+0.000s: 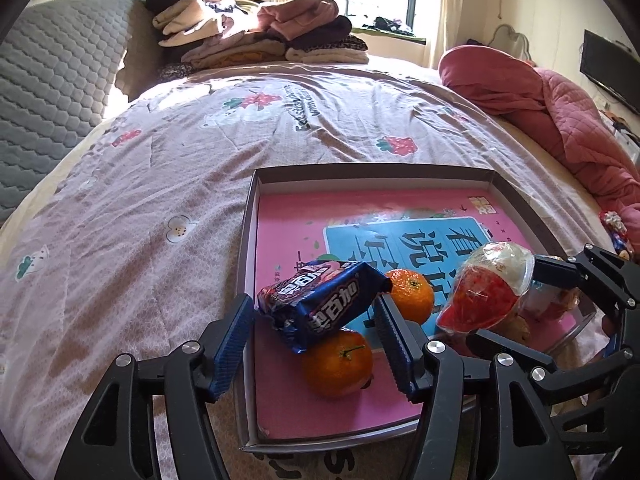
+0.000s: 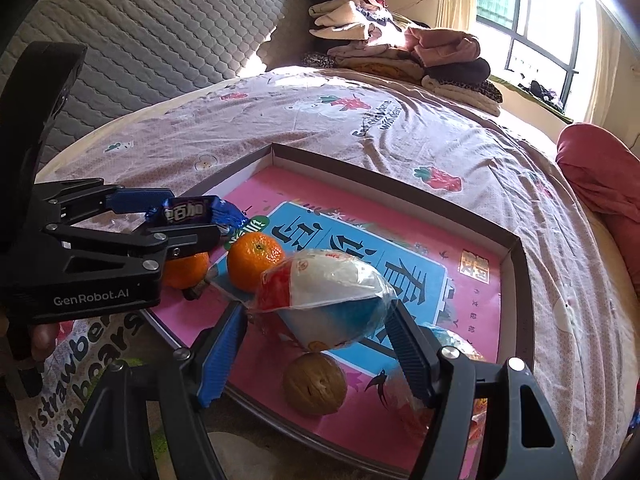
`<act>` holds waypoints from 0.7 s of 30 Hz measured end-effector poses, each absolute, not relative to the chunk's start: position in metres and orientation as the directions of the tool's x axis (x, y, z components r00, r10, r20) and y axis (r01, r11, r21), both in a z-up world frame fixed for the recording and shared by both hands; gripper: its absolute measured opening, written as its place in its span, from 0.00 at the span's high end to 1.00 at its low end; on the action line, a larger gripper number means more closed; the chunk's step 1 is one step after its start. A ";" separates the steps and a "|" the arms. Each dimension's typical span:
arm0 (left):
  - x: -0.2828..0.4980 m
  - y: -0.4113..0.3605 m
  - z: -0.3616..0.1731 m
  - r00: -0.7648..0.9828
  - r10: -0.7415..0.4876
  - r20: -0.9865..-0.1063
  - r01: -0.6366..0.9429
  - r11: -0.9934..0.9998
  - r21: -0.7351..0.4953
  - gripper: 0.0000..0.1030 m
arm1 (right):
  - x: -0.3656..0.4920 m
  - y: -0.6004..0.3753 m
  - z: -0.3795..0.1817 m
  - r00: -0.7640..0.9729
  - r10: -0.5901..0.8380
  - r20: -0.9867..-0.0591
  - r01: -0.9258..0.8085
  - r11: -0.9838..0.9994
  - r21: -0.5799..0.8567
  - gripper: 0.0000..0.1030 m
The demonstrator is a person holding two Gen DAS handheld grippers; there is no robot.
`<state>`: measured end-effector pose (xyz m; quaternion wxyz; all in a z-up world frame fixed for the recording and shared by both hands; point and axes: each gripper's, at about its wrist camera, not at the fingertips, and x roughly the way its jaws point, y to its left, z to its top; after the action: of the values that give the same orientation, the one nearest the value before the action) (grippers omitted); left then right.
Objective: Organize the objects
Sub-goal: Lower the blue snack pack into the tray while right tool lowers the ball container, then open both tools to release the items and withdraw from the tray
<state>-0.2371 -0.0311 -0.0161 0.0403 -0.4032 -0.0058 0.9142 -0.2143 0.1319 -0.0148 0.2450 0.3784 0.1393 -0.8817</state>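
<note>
- A shallow cardboard tray [image 1: 516,204] with dark walls and a pink and blue printed floor lies on the pink strawberry-print bedspread [image 1: 200,152].
- The left gripper [image 1: 316,340] hangs over the tray's near-left corner, its blue ribbed fingers [image 1: 232,344] spread apart. A dark blue foil snack packet [image 1: 320,300] lies between them, propped on an orange mandarin [image 1: 338,362]; the pads appear clear of it, though one side is partly hidden.
- A second mandarin [image 1: 412,294] sits just beyond the packet, on the tray floor.
- The right gripper [image 2: 320,354] is over the tray's near-right part. Its jaws stand apart on either side of a clear-wrapped snack with red, white and blue colouring [image 2: 328,300]; whether the pads press it I cannot tell.
- A brown walnut [image 2: 314,388] rests on the tray floor just below that snack.
</note>
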 end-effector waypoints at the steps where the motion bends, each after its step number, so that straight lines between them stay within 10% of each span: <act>1: -0.236 -0.031 -0.016 -0.672 0.078 -0.736 -0.070 -0.997 -0.042 0.38 | -0.215 0.132 -0.014 -0.596 -0.325 -0.734 0.535 -0.843 -0.061 0.31; 21: -0.224 -0.030 -0.002 -0.686 0.083 -0.722 -0.073 -0.996 -0.045 0.37 | -0.210 0.141 -0.001 -0.626 -0.322 -0.710 0.507 -0.860 -0.057 0.31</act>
<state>-0.2236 -0.0298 -0.0022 0.0425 -0.3937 -0.0062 0.9183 -0.2100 0.1410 -0.0010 0.2321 0.3650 0.1267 -0.8927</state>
